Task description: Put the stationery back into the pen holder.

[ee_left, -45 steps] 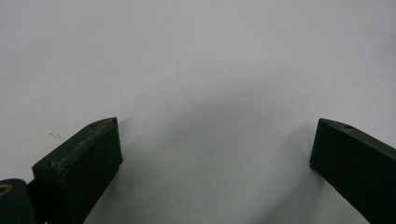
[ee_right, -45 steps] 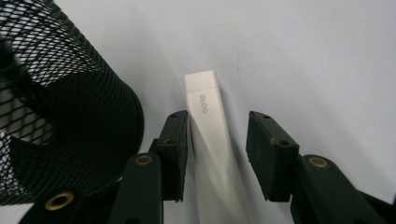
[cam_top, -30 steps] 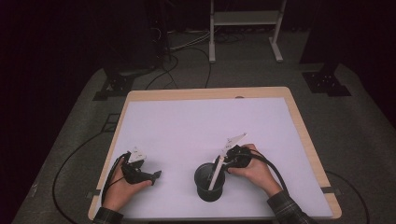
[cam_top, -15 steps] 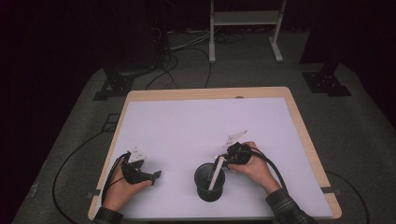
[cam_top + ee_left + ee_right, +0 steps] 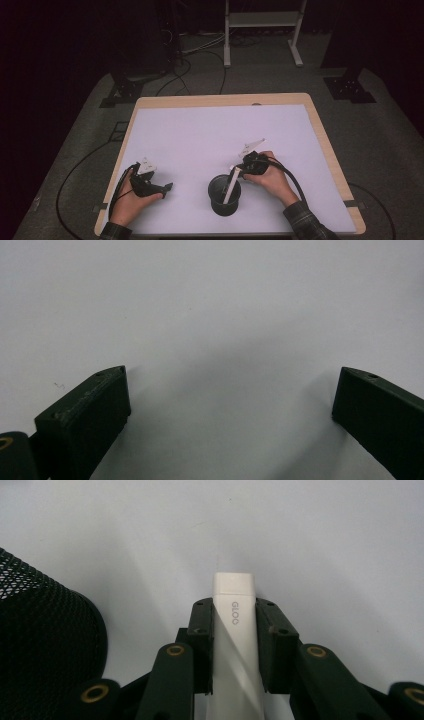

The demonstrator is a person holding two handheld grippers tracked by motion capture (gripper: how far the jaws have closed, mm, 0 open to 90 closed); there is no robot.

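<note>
The white glue stick (image 5: 234,630), marked GLOO on its side, sits clamped between the two black jaws of the right gripper (image 5: 234,647); the jaws have just been closing and now press against both of its flat sides. From the right gripper view its blunt end sticks out just past the jaw tips, over the bare white tabletop. In the high view the stick (image 5: 231,184) slants down across the mouth of the black mesh cup (image 5: 224,195), which stands upright near the front edge of the table (image 5: 320,140), a little right of the middle. The right gripper (image 5: 235,175) hangs at the cup's rim, the person's hand wrapped around its body just beside it.

Well apart, toward the front left corner, the left gripper (image 5: 162,188) rests low over the table in the other hand. Its jaws stand spread wide with nothing but white surface between them (image 5: 230,405).
</note>
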